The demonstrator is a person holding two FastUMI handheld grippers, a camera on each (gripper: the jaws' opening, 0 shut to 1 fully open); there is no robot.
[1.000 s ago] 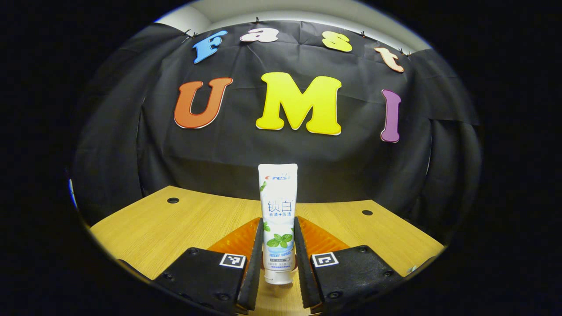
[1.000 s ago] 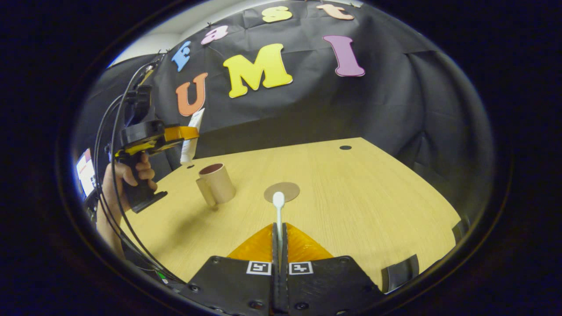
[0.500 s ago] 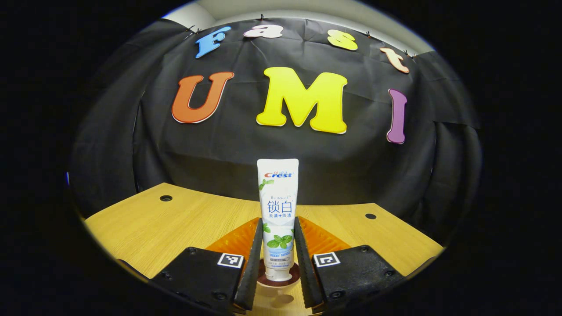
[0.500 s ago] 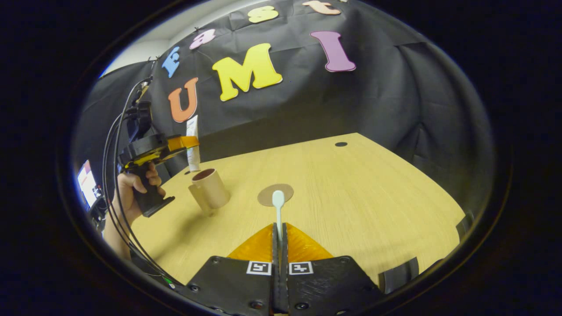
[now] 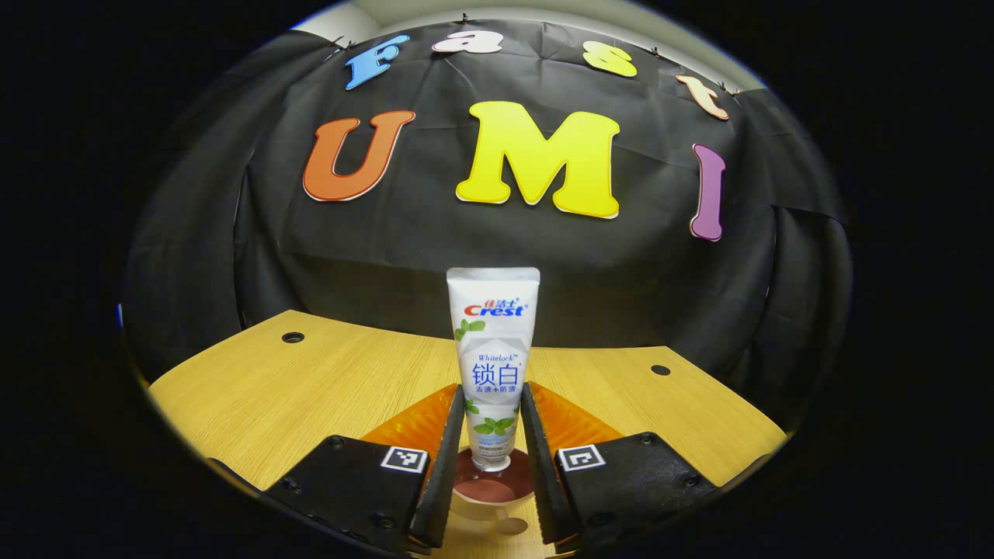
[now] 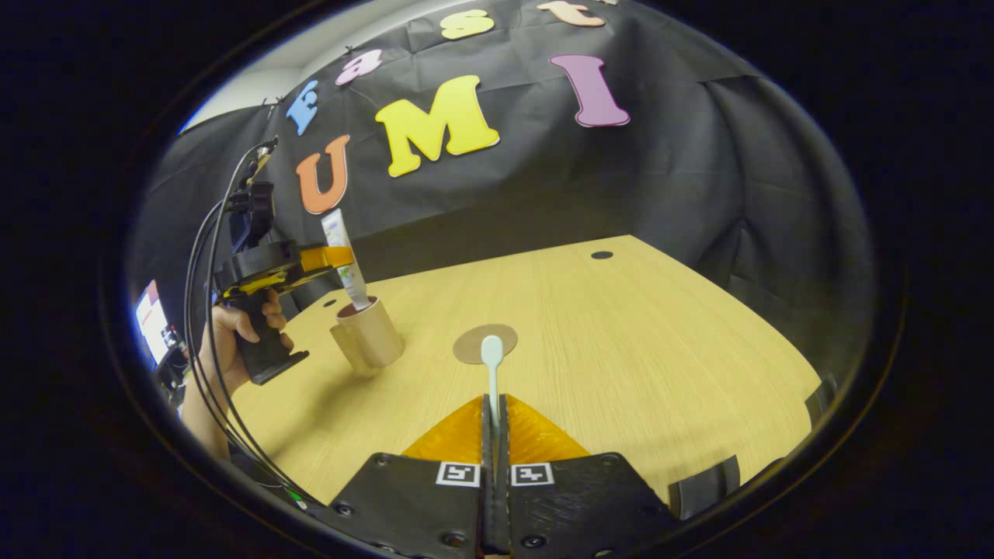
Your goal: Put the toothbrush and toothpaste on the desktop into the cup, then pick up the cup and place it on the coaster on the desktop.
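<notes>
My left gripper (image 5: 493, 397) is shut on a white toothpaste tube (image 5: 494, 341), held upright with its cap end down. The cap dips into the mouth of a tan cup (image 5: 492, 489) right below the fingers. In the right gripper view the same tube (image 6: 342, 248) leans slightly in the left gripper (image 6: 332, 256), its lower end inside the handled cup (image 6: 366, 340) at the desk's left. My right gripper (image 6: 494, 404) is shut on a pale toothbrush (image 6: 491, 365), whose rounded end points forward over a round brown coaster (image 6: 475, 345).
The wooden desk (image 6: 621, 349) has small round holes (image 5: 293, 338) near its far corners. A person's hand (image 6: 233, 330) holds the left gripper, with cables (image 6: 198, 310) trailing down at the desk's left edge beside a screen (image 6: 151, 318). Black cloth walls close in the desk.
The left gripper has carried the toothpaste over the cup and lowered it, so the cap end now sits in the cup's mouth. The right gripper has barely moved with the toothbrush.
</notes>
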